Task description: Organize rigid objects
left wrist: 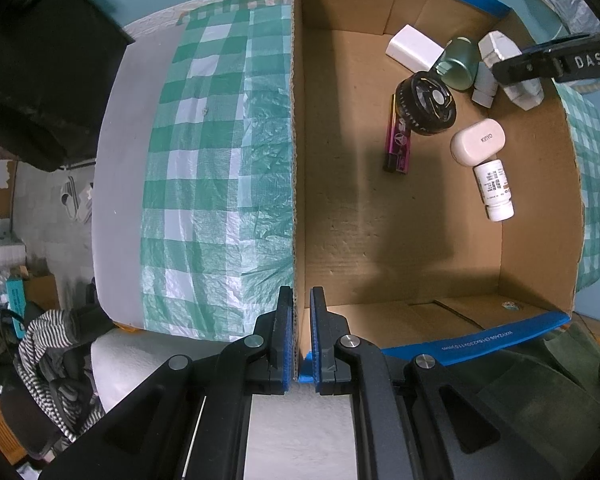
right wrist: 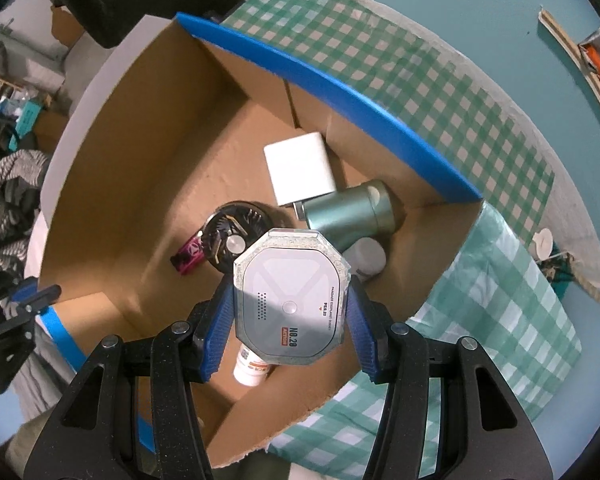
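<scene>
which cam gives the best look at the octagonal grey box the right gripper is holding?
Right wrist. The octagonal grey box fills the centre, printed face legible, pads pressed on both sides, above the cardboard box. The left wrist view shows only a small, side-on part of it, partly behind the right gripper.

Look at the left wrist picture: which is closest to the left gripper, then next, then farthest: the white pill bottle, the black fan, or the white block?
From the left gripper:
1. White pill bottle, right side of the box.
2. Black fan, farther in.
3. White block, near the far wall.

Blk hand-held gripper (right wrist: pixel 290 320) w/ blue ribbed pads (right wrist: pixel 216 328) (silver rivets).
</scene>
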{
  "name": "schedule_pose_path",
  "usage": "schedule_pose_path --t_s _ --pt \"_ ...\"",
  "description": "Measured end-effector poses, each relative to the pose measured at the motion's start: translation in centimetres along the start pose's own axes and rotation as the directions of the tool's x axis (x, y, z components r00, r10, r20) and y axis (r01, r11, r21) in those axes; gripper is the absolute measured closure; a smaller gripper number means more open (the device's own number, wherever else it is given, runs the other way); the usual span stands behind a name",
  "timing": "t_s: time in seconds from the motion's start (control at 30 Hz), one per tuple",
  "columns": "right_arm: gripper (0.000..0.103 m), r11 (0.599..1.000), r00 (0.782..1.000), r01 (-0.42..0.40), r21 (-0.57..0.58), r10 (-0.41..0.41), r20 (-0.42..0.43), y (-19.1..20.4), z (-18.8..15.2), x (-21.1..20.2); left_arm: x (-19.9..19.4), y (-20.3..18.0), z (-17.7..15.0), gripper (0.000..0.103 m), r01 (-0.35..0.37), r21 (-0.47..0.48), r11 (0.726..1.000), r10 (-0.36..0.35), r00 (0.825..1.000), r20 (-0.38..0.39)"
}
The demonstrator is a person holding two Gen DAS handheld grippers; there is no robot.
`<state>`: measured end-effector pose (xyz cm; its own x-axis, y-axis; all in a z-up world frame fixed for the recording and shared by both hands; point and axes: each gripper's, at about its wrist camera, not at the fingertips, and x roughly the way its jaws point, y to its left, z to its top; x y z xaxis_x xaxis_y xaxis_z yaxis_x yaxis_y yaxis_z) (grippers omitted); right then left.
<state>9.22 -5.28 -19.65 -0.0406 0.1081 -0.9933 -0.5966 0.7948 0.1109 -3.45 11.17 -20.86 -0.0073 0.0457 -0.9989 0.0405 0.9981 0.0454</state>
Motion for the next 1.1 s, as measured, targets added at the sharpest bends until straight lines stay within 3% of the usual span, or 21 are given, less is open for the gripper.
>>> schedule_pose_path --t_s 0.23,0.33,0.5,0.63,0.67,0.77,0.93,1.1 --pt "0.049 1.0 1.0 0.009 -0.004 -0.009 0.02 0.0 -0.2 -0.6 -0.1 -0.1 0.0 0.095 -0.004 0.005 1.0 0.004 1.0 0.002" --pt "0.042 1.0 0.999 0.022 0.006 -0.022 0.038 -0.1 -0.5 -1.4 -0.3 0.0 0.1 0.095 -0.003 0.003 1.0 0.003 1.0 0.007" --pt "0.033 0.998 0.993 0.038 0.047 -0.043 0.107 -0.6 -1.7 -4.0 -0.7 0.0 0.1 0.095 -0.009 -0.003 1.0 0.009 1.0 0.015" --pt "0.032 0.994 0.984 0.012 0.112 -0.032 0.175 -1.5 -3.1 -6.6 -1.2 0.0 0.3 0.095 -0.017 -0.008 1.0 0.017 1.0 0.021" --pt "0.032 0.992 0.981 0.002 0.13 -0.027 0.194 -1.8 -3.5 -7.4 -1.3 0.1 0.4 0.093 -0.02 -0.011 1.0 0.02 1.0 0.022" --pt "0.032 0.984 0.968 -0.005 0.178 -0.04 0.248 -2.2 -4.6 -9.6 -2.1 0.1 0.7 0.072 -0.029 -0.015 0.999 0.029 0.999 0.044" --pt "0.032 0.969 0.939 -0.009 0.248 -0.077 0.334 -2.5 -6.8 -13.6 -4.2 -0.4 1.4 0.067 -0.033 -0.001 0.999 0.033 0.995 0.091" --pt "0.031 0.951 0.912 -0.026 0.309 -0.104 0.397 -2.6 -8.8 -16.5 -7.6 -0.9 2.6 0.04 -0.017 -0.007 1.0 0.018 0.985 0.174"
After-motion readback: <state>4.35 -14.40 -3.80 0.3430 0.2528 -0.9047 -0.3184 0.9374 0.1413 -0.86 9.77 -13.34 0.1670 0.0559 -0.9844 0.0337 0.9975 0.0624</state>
